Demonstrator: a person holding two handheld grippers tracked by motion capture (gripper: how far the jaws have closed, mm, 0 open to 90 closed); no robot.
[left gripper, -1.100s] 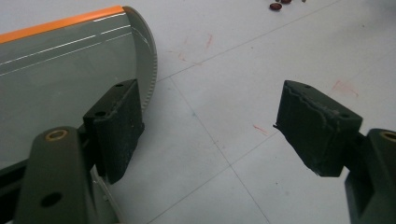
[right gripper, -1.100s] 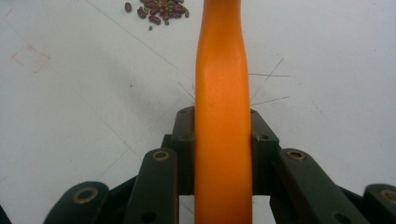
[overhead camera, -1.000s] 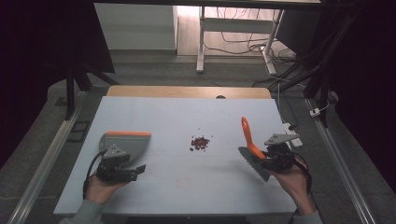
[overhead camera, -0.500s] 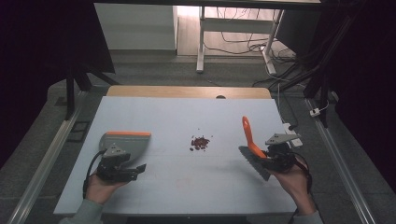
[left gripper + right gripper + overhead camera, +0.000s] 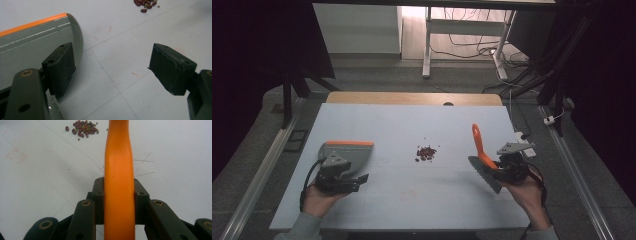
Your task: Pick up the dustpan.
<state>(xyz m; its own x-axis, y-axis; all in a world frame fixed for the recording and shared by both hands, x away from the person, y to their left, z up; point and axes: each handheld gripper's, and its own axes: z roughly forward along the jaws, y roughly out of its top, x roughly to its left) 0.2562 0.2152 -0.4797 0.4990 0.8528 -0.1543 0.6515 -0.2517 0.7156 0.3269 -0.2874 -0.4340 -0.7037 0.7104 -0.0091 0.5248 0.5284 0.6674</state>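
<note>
**Claws, brush and dustpan: where this could slip**

Right claw (image 5: 494,169) is pinching the orange brush (image 5: 478,145) handle, bristles low. Left claw (image 5: 117,67) is spread, nothing between the pads, sitting just beside the grey dustpan (image 5: 349,152). Beans (image 5: 426,152) sit mid-surface (image 5: 412,200) between both. Risk I see: sweeping with the pan unheld would shove it away and scatter beans

Lab: white test table (image 5: 362,125), floor cables (image 5: 472,37), dark curtained surroundings
</note>
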